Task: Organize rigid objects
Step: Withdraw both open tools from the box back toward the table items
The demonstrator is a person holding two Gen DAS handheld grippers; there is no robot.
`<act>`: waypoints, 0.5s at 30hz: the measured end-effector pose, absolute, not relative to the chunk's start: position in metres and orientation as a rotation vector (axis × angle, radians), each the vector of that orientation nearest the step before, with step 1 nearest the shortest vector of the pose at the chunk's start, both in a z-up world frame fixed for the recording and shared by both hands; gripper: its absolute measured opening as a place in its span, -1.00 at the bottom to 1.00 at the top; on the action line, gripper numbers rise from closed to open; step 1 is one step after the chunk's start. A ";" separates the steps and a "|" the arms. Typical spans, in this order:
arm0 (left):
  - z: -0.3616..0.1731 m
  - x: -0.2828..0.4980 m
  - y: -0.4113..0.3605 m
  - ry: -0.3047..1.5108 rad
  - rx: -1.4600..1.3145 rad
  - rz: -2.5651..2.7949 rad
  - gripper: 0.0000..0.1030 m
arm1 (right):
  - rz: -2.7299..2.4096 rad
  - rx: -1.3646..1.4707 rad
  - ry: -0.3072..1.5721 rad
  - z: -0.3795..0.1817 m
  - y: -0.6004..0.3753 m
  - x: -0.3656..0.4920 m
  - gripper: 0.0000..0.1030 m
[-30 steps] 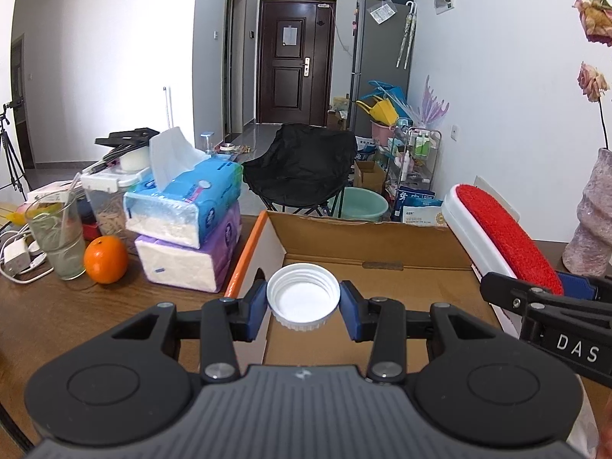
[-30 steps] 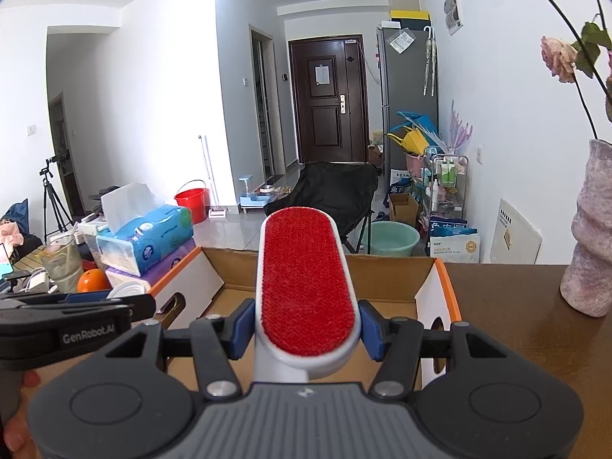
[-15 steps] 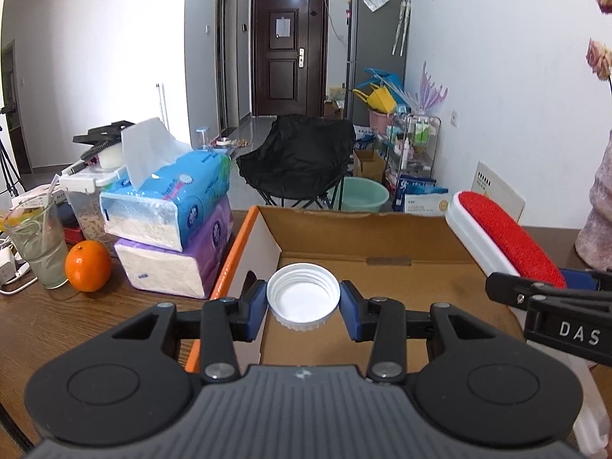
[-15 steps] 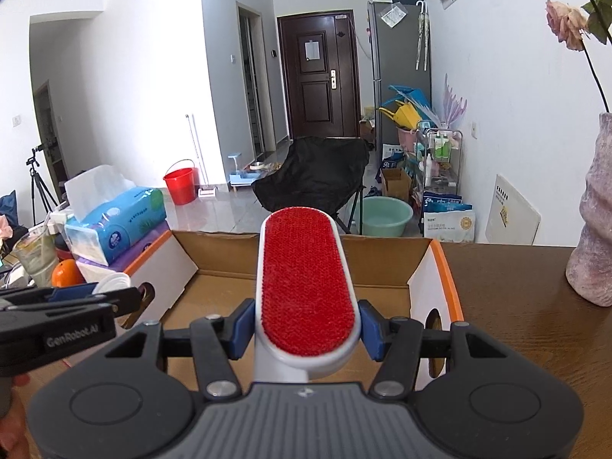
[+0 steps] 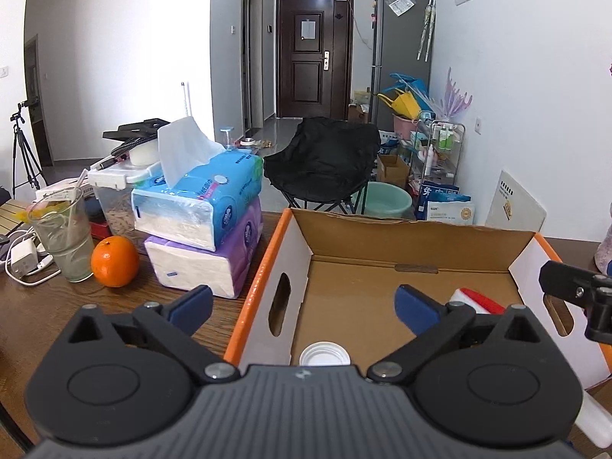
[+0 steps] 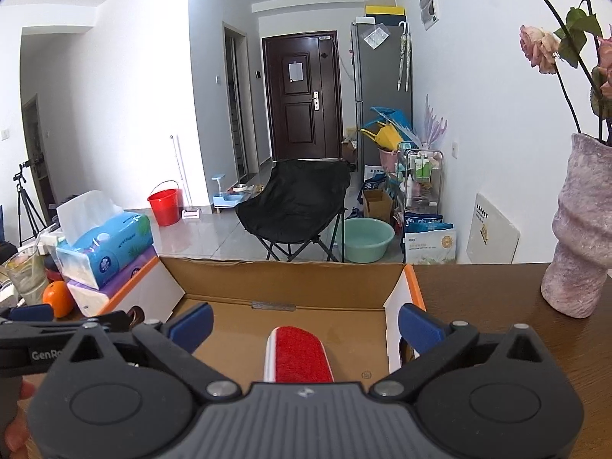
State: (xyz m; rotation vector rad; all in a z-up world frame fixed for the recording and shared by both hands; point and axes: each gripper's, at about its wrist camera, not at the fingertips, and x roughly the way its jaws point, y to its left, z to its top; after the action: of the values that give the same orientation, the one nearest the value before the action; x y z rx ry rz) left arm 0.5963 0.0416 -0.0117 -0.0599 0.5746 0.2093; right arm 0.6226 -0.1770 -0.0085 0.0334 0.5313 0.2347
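Observation:
An open cardboard box [image 5: 382, 252] with orange edges sits on the wooden table. A white round lid [image 5: 324, 355] lies on the box floor, below my left gripper [image 5: 302, 304], whose jaws are opening wide with nothing between the pads. A red-faced lint brush [image 6: 296, 355] with a white frame lies in the box [image 6: 283, 279] under my right gripper [image 6: 304, 323], whose jaws are opening too, clear of the brush. The brush's tip [image 5: 474, 300] also shows in the left wrist view.
Stacked tissue packs [image 5: 202, 225], an orange [image 5: 114, 262] and a glass [image 5: 65, 237] stand left of the box. A pink vase [image 6: 577, 237] with roses stands on the right. A black folding chair [image 6: 298, 202] is beyond the table.
Both grippers opened. The white lid dropped from the left gripper to the box floor. The lint brush dropped from the right gripper into the box.

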 end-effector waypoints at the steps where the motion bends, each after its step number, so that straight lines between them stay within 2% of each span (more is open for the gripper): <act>1: -0.012 0.596 0.041 0.575 -0.057 0.211 1.00 | 0.236 0.032 0.531 -0.008 -0.177 0.622 1.00; 15: -0.006 0.576 0.031 0.553 -0.040 0.181 1.00 | 0.231 0.014 0.490 -0.001 -0.180 0.598 1.00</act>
State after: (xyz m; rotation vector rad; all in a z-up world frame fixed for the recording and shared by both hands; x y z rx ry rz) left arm 0.5759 0.0311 -0.0057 -0.0398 0.5527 0.1810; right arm 0.5982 -0.1803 -0.0006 0.0144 0.4896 0.2305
